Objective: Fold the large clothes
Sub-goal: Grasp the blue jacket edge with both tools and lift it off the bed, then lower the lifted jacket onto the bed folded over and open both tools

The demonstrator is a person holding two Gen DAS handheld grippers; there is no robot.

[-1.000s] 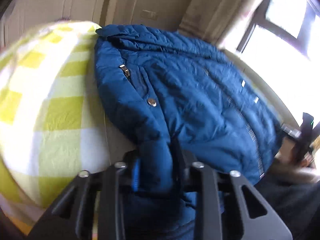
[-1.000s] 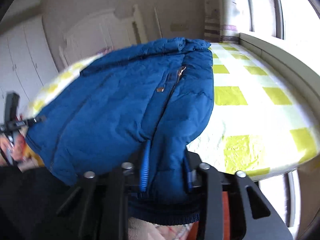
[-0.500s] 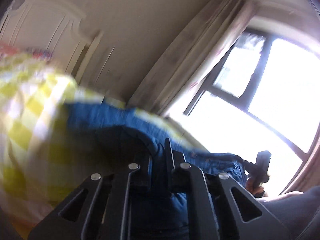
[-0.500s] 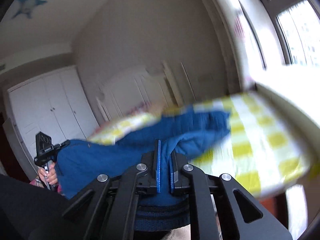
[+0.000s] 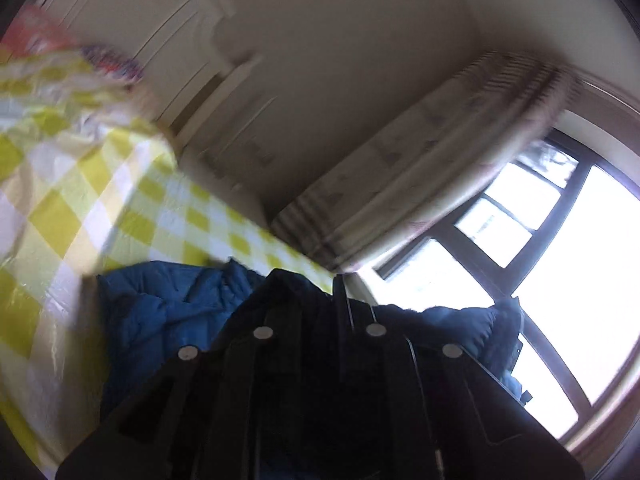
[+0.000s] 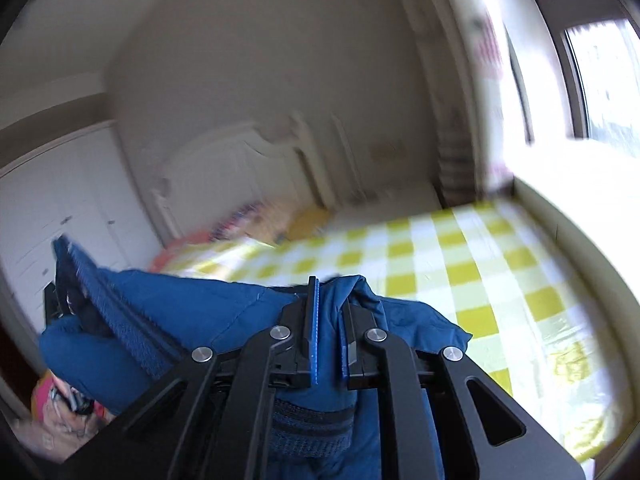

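bed (image 6: 460,264) with yellow-checked cover is lying under both views | blue jacket (image 6: 192,320) is hanging lifted above the bed's near edge, stretched between the grippers | right gripper (image 6: 326,328) is clamping a jacket fold and ribbed hem | left gripper (image 5: 320,320) is showing dark and backlit, pinching dark jacket fabric

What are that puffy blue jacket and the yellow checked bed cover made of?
The puffy blue jacket looks like padded woven synthetic, matte and creased, with a ribbed knit hem. The yellow checked bed cover seems a slightly glossy sheet, perhaps plastic-coated; its glare and crinkles suggest so.
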